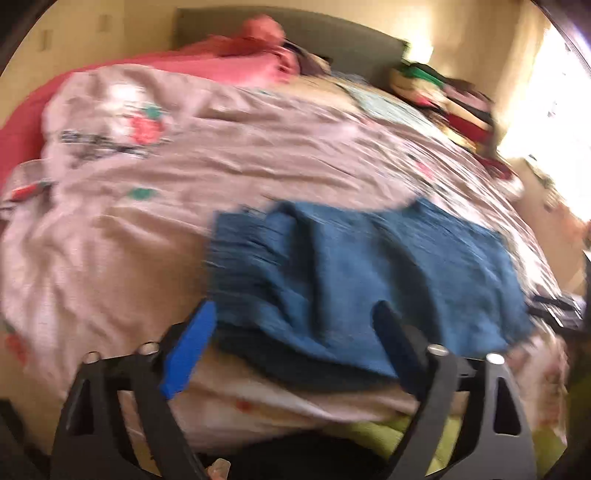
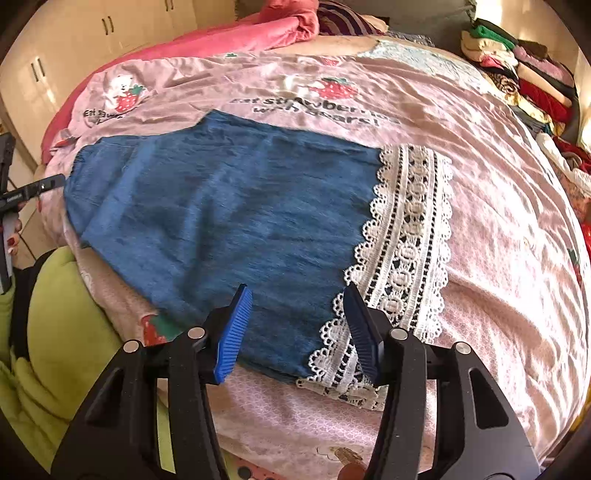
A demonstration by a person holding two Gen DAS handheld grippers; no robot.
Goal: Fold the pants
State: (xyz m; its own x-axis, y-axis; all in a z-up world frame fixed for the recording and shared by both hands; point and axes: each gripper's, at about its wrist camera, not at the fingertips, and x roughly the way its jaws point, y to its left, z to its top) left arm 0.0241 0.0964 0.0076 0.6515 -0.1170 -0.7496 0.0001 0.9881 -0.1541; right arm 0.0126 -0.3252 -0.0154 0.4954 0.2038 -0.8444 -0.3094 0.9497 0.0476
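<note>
The blue denim lace-hemmed pants (image 2: 221, 206) lie crosswise on the bed; right gripper (image 2: 297, 332) half-open, empty, nearest the lace hem; left gripper (image 1: 295, 343) wide, empty.

Pants (image 2: 221, 206) lie flat on the bedsheet (image 2: 498, 240), across the near half of the bed. Lace hem (image 2: 406, 240) at the right end of the pants; opposite end toward the bed's left edge. Crumpled blanket (image 2: 258, 33) behind, at the far left of the bed. Stack of folded clothes (image 2: 524, 74) at the far right. Cupboards (image 2: 92, 40) beyond the bed's left side. Right hand-held gripper (image 2: 297, 332) sits over the near edge of the pants, beside the lace. Left hand-held gripper (image 1: 295, 332) is over the near edge of the pants in the left wrist view.
</note>
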